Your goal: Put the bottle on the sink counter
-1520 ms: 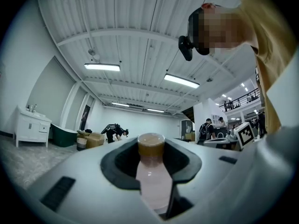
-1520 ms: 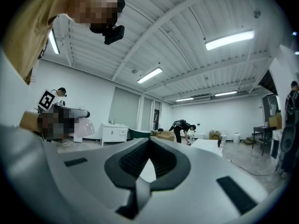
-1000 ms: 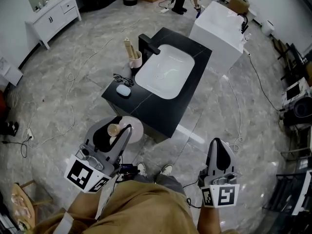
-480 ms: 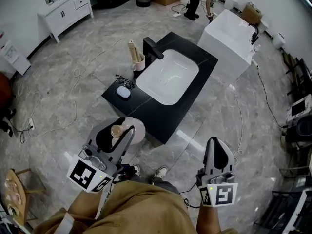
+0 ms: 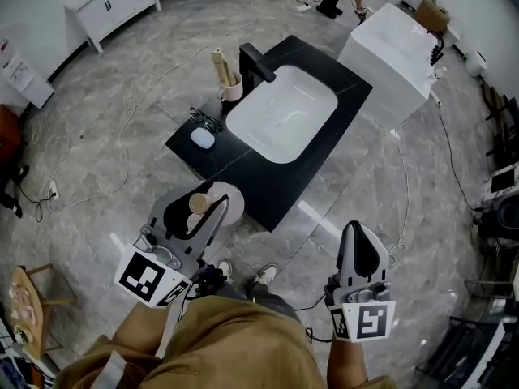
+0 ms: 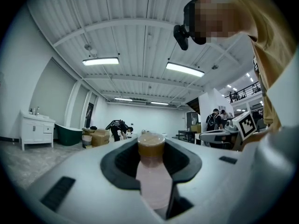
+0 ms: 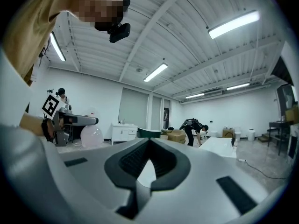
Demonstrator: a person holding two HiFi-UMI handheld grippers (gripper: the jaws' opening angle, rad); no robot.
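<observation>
A pink bottle [image 5: 225, 204] with a tan cap lies level between the jaws of my left gripper [image 5: 203, 206], which is shut on it. It hangs over the floor just short of the near corner of the black sink counter [image 5: 243, 177]. In the left gripper view the bottle [image 6: 152, 181] fills the gap between the jaws, cap pointing forward. My right gripper [image 5: 362, 245] is held over the floor to the right of the counter, its jaws together with nothing in them [image 7: 149, 143]. The right gripper view shows the bottle [image 7: 92, 136] at far left.
A white basin [image 5: 282, 112] fills the counter's middle, with a black faucet [image 5: 255, 63] behind it. A cup of sticks [image 5: 227, 83], glasses [image 5: 207, 120] and a pale blue case [image 5: 202, 138] sit on its left side. A white block [image 5: 389, 51] stands to the right. Cables trail over the floor.
Both grippers have edged forward toward the counter, the bottle still gripped in the left one. The counter sits a little closer and more central in the head view.
</observation>
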